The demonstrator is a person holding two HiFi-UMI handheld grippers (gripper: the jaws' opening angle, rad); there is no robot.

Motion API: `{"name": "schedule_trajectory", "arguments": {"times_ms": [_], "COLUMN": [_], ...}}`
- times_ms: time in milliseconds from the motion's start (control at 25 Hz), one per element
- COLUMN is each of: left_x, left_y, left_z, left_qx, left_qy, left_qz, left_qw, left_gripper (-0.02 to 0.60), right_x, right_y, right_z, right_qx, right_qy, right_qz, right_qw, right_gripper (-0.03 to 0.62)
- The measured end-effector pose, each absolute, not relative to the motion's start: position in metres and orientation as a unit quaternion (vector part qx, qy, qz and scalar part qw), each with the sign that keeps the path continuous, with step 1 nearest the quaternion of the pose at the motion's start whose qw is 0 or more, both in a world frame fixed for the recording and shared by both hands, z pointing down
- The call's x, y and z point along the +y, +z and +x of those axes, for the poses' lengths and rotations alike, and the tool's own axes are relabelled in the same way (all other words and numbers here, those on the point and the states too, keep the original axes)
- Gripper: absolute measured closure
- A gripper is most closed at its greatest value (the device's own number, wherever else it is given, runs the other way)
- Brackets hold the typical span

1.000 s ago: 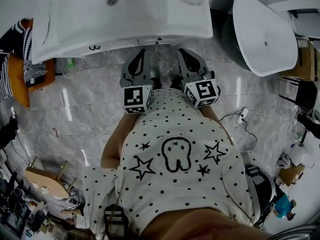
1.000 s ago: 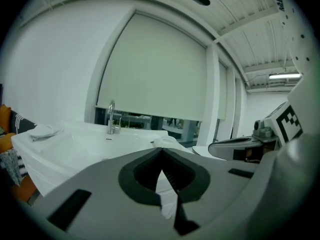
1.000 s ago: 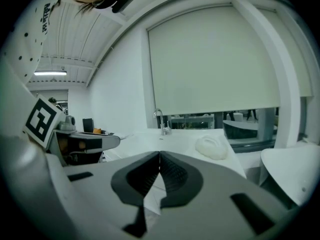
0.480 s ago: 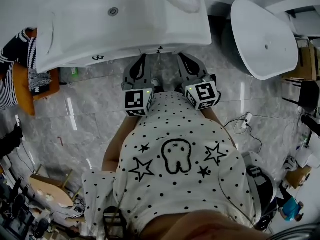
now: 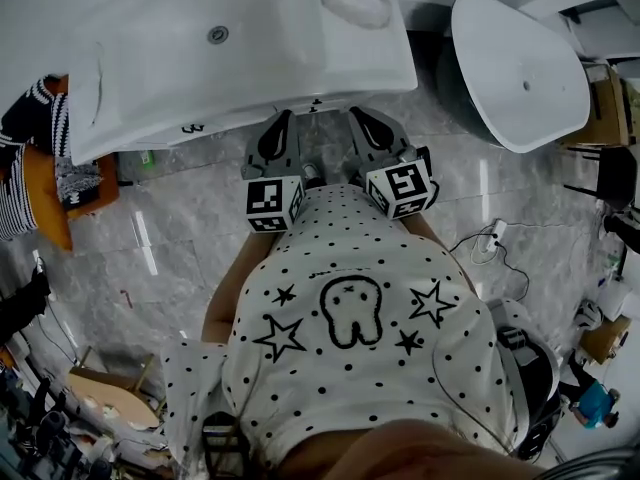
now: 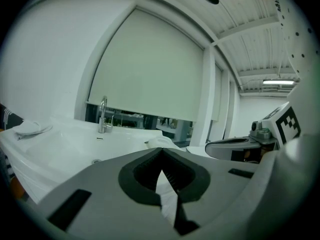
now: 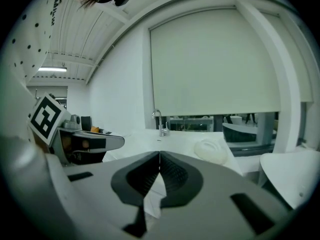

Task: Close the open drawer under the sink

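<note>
Head view shows two grippers, left gripper and right gripper, fingers closed empty, facing one sink.

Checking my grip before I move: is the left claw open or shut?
Shut. In the left gripper view, the left claw has its jaws together at the tips, with nothing between them.

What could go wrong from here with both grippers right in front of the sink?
1. The left gripper and right gripper, both shut, point at the front edge of the sink; a push might strike it, since the head view barely shows what lies beneath it.
2. A cable lies on the floor to the person's right; a step could snag it.
</note>
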State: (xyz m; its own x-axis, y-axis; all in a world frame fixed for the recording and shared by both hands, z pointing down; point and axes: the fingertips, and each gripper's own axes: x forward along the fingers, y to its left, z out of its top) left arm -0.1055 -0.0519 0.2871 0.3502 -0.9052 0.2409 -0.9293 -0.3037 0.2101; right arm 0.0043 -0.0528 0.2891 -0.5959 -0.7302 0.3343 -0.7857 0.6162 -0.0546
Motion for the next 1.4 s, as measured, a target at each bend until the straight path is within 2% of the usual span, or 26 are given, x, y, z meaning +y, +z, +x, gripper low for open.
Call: {"name": "schedule_trajectory", "arguments": {"times_ms": [520,1040,1400], "left_x": [-0.054,-0.056,-0.052], "left_y": [0.286,0.286,0.288], "left_z": [-0.110,-0.099,-0.102], "left_qx": [-0.564,-0.549,-0.554], "left_qy": [0.032,0.060,0.056], "left_qz": [0.805,0.819,0.813], "left_qw": [0.180,0.156,0.170], "left_gripper": [0.577,0.577,0.577], "right_x": [-0.055,-0.058,-0.055], "right_y": [0.285,0.287,0.290], "right_z": [-0.001,-0.006,-0.004], "right_qx": [-0.886,-0.890,-0.888], "right_qy": [0.099,0.099,0.104], "right_qz": [0.428,0.420,0.421], "right_qw": [0.147,0.148,0.151], "right_gripper": [0.579,0.579,0.580]}}
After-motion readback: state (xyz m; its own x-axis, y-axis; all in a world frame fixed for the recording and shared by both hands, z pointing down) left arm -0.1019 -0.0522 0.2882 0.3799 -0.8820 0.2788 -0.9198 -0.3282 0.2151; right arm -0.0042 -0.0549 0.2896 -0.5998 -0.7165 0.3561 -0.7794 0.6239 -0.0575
